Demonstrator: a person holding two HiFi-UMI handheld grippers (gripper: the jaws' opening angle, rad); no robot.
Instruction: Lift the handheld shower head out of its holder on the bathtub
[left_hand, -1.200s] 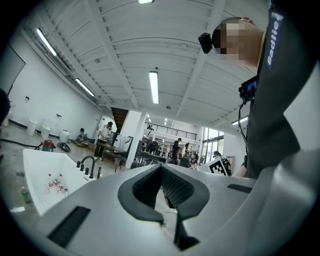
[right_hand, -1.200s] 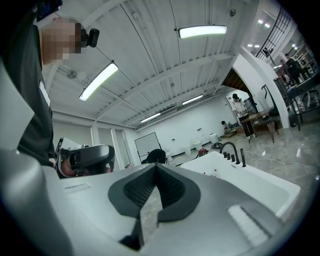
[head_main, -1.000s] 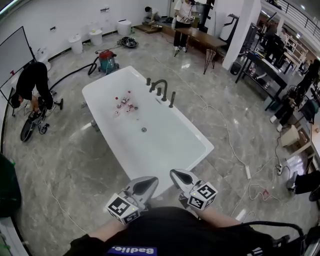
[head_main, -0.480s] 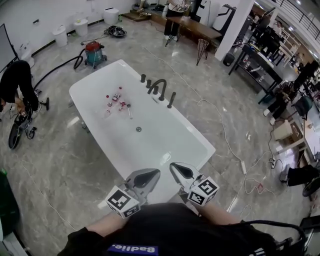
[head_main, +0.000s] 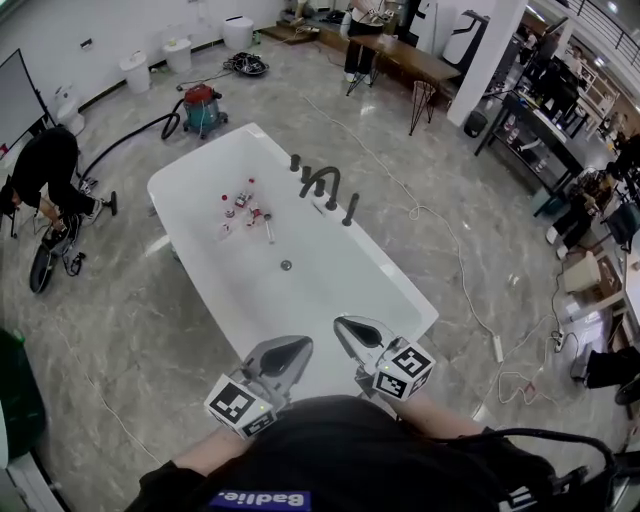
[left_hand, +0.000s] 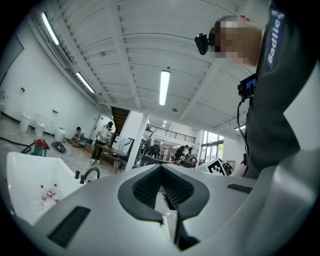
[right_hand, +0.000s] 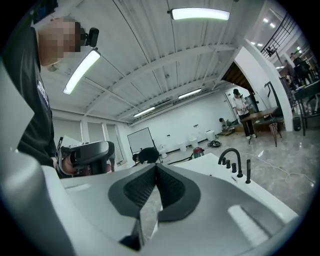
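The white bathtub (head_main: 190, 190) runs from the middle of the head view toward me. On its right rim stand a dark curved faucet (head_main: 320, 184) and knobs. Just nearer is the handheld shower head (head_main: 350, 209), a dark upright rod in its holder. It also shows in the right gripper view as the shower head (right_hand: 248, 171) beside the faucet (right_hand: 230, 157). My left gripper (head_main: 287, 353) and right gripper (head_main: 357, 334) hover side by side over the tub's near end, both shut and empty, far short of the shower head. The left gripper (left_hand: 161, 171) and right gripper (right_hand: 156, 168) point level.
Small red and white bottles (head_main: 246, 209) lie in the tub, near a drain (head_main: 286, 265). A red and teal vacuum (head_main: 203, 108) stands behind the tub. At left a person (head_main: 48, 160) bends over a bike. Cables (head_main: 470, 290) trail over the floor at right, with tables beyond.
Both grippers have travelled with the person along the floor at the tub's near end, and the tub sits slightly differently in view. The jaws stay shut.
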